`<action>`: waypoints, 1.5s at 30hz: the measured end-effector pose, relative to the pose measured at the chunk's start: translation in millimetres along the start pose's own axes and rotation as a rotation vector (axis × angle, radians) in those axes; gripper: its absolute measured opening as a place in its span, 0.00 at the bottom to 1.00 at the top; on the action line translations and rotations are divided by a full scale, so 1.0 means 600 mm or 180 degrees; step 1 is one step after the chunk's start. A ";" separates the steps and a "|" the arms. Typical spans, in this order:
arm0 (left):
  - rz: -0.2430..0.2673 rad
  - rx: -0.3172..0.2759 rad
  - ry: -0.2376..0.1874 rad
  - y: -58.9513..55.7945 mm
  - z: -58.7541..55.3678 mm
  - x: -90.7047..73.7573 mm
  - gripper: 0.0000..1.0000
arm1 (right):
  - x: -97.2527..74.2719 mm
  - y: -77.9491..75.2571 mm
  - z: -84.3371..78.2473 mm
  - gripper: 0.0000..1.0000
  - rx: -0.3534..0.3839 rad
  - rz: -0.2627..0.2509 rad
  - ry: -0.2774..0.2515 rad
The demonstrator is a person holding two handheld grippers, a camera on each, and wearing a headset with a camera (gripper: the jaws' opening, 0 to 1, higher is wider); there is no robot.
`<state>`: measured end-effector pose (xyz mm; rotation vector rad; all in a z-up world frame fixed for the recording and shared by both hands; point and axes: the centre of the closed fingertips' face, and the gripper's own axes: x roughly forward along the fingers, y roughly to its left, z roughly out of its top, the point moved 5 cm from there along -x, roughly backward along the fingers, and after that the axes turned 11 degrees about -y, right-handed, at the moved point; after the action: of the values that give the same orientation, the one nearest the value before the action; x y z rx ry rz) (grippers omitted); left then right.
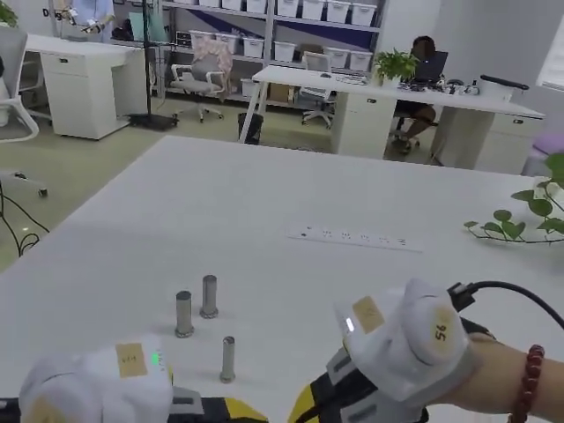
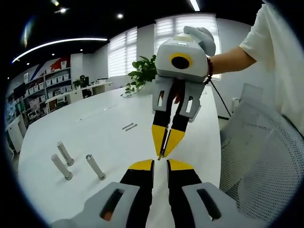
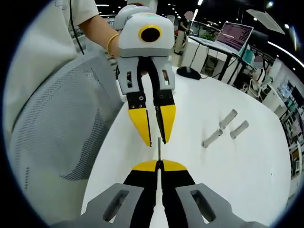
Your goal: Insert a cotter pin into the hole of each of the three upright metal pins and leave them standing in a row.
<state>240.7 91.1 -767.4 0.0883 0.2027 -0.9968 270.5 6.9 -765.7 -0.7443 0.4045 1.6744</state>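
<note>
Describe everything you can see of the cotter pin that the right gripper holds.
The cotter pin is a thin, straight, grey metal sliver; finer detail is too small to tell. One end is pinched in the shut yellow tips of the right gripper; the rest sticks straight forward. Its free end reaches between the parted tips of the left gripper; contact is unclear. It hangs above the white table, apart from the three metal pins.
</note>
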 end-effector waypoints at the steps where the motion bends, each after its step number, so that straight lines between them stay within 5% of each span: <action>1: 0.0005 -0.0003 -0.0001 0.001 -0.001 0.000 0.11 | -0.001 -0.004 -0.002 0.03 0.0013 -0.0038 0.0041; 19: 0.0739 -0.0268 -0.0007 0.069 -0.027 -0.020 0.18 | 0.009 -0.053 -0.008 0.03 0.0312 -0.0236 0.0503; 45: 0.1279 -0.0357 -0.0007 0.151 -0.043 0.000 0.23 | 0.029 -0.129 -0.012 0.03 0.0514 -0.0482 0.0898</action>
<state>313.4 144.3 -794.5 0.0235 0.2278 -0.5843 344.9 33.7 -772.5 -0.8707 0.6572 1.3810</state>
